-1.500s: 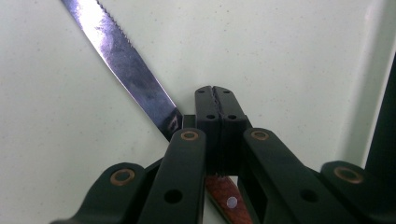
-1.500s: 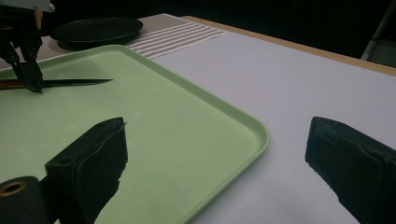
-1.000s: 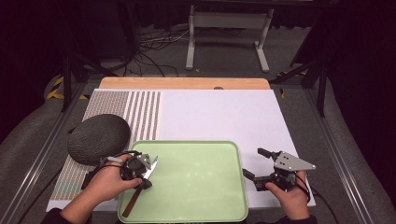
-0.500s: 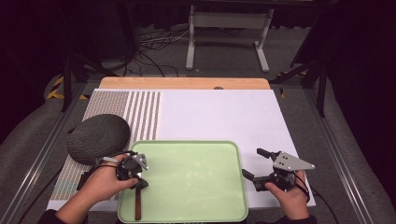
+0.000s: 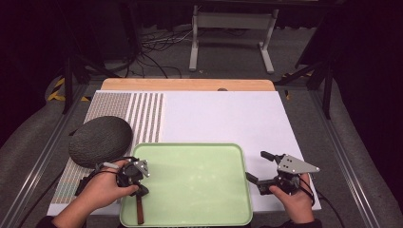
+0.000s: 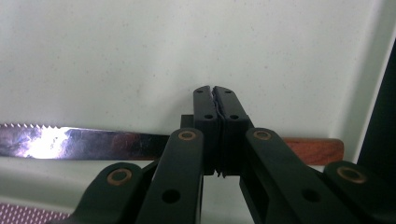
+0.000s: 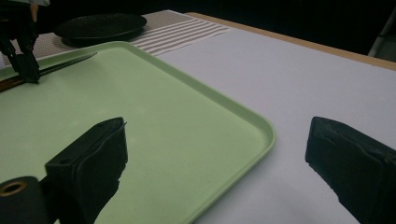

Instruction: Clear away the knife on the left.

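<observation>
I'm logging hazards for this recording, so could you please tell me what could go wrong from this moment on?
1. The serrated steel knife with a wooden handle lies in the pale green plastic tray near its left rim. The left gripper looks shut just where blade meets handle, a narrow hold, so the knife might pivot or slip if lifted.
2. The blade tip points towards the dark oval bowl nearby and could strike it.
3. The right gripper hangs open beside the tray, so nothing steadies it.

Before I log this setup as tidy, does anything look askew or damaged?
Nothing stands out. The knife lies flat along the green tray's left edge, under the shut left tongs; the dark plate sits level beside the tray.
</observation>
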Available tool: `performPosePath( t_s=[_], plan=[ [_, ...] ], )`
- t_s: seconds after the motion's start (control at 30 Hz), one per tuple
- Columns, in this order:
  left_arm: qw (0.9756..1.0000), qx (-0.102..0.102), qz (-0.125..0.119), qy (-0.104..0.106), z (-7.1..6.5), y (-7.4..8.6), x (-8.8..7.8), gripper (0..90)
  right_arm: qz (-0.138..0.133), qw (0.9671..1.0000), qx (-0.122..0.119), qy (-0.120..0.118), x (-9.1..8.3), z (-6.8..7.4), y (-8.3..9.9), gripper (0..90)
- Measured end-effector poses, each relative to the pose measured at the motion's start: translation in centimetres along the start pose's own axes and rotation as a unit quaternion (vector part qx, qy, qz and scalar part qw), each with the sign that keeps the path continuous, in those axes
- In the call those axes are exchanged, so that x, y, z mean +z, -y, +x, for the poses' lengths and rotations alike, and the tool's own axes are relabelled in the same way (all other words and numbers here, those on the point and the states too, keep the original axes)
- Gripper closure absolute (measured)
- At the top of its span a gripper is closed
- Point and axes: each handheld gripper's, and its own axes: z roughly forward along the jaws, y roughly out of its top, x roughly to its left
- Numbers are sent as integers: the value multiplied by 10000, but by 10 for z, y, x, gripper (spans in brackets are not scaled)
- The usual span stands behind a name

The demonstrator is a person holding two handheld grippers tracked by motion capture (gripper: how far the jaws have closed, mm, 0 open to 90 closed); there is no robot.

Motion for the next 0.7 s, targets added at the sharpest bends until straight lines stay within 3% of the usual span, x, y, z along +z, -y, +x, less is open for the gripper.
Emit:
performPosePath(
  t_s=[0.7],
  plan=[
    [9999, -91, 91, 1, 1, 10, -4, 876, 19, 10000, -12, -14, 1, 0, 0, 65]
  ],
)
